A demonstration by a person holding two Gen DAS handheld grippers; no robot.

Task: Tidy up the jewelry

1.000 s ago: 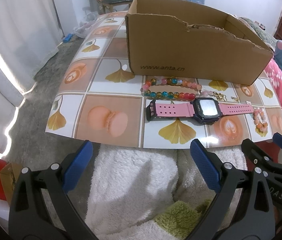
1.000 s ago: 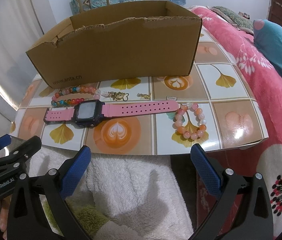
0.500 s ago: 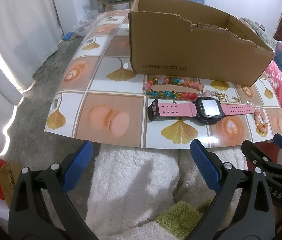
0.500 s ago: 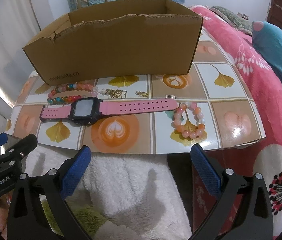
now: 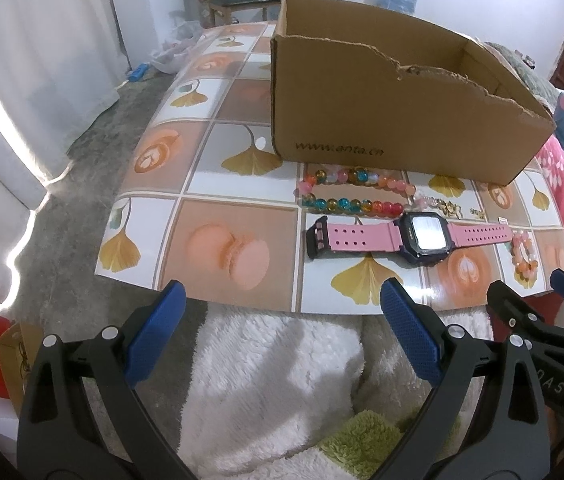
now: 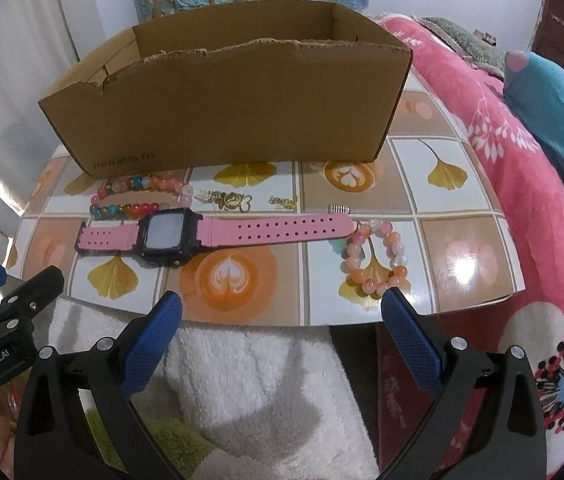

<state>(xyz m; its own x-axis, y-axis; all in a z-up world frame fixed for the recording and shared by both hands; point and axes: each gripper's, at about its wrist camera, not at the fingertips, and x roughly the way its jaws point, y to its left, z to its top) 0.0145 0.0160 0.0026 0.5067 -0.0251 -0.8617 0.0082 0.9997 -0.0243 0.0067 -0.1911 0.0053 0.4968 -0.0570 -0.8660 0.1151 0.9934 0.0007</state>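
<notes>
We find both grippers, left (image 5: pixel 282 312) and right (image 6: pixel 282 314), nearer the table, fingers apart; the watch (image 6: pixel 213 234) lies crosswise, parallel to the box (image 6: pixel 225 108).

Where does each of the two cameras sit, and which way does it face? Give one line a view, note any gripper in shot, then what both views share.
Left wrist: sits on the left gripper, open, at the table's near left, facing the cardboard box; the right gripper pokes in at right.
Right wrist: sits on the right gripper, open, further right, facing the peach bead bracelet; the left gripper shows at left.
Shared: the box, pink watch, multicolour bead bracelet, gold trinkets, white fleece.
</notes>
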